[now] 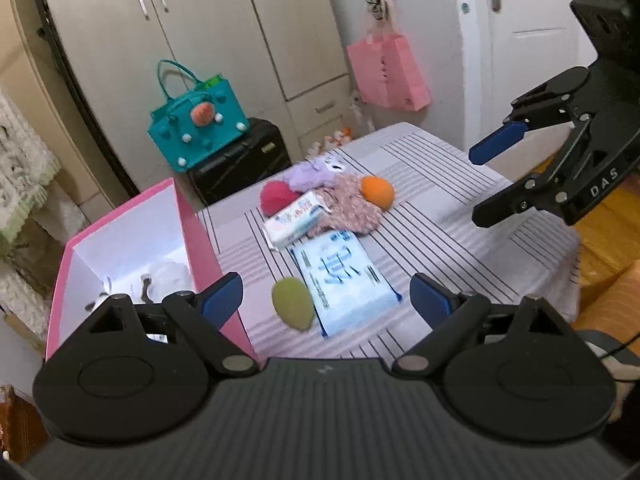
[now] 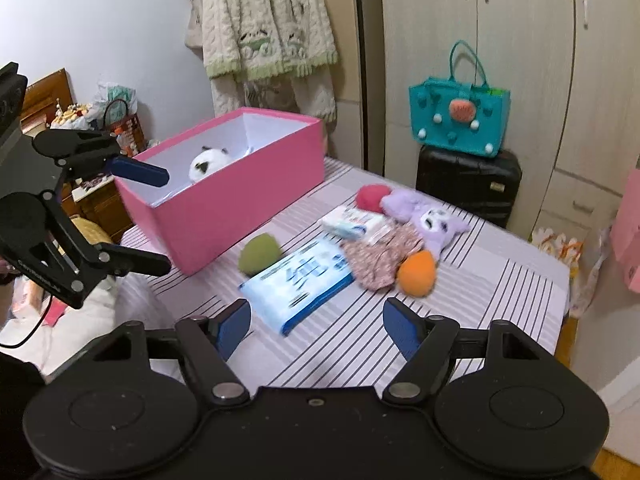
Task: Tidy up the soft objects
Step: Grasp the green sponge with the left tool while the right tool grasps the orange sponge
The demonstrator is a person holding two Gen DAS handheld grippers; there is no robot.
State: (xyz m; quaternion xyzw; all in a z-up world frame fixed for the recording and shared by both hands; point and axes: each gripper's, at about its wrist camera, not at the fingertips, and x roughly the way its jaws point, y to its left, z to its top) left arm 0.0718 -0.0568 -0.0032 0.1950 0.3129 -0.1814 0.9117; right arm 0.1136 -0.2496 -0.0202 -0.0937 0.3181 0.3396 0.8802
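The table (image 2: 500, 280), under a striped cloth, carries everything. The pink box (image 2: 248, 196) stands open on its far left corner, one long side running along the left edge; a white plush (image 2: 208, 162) with dark patches lies inside it.

The soft things are heaped along the middle of the table, toward the far edge. Largest is the blue wipes pack (image 2: 298, 282), lying flat and nearest the front edge. Behind it lie the floral cloth (image 2: 380, 256), the purple plush (image 2: 424, 216) and a smaller white pack (image 2: 354, 224), all touching or overlapping. Three balls sit around the heap: green (image 2: 260, 256), just beside the blue pack and between it and the box; orange (image 2: 418, 272), touching the cloth on its right; red (image 2: 372, 197), at the far end next to the purple plush.

Both tongs hang in the air over the front of the table, tilted down. The left gripper (image 1: 326, 300) is spread wide and empty, its blue pads framing the green ball and the near end of the blue pack without touching either. The right gripper (image 2: 316, 326) is also released, with nothing between its pads, above bare cloth just short of the blue pack.

Bare cloth runs along the front edge and over the whole right side, up to the right edge. The gap between box and green ball is narrow.
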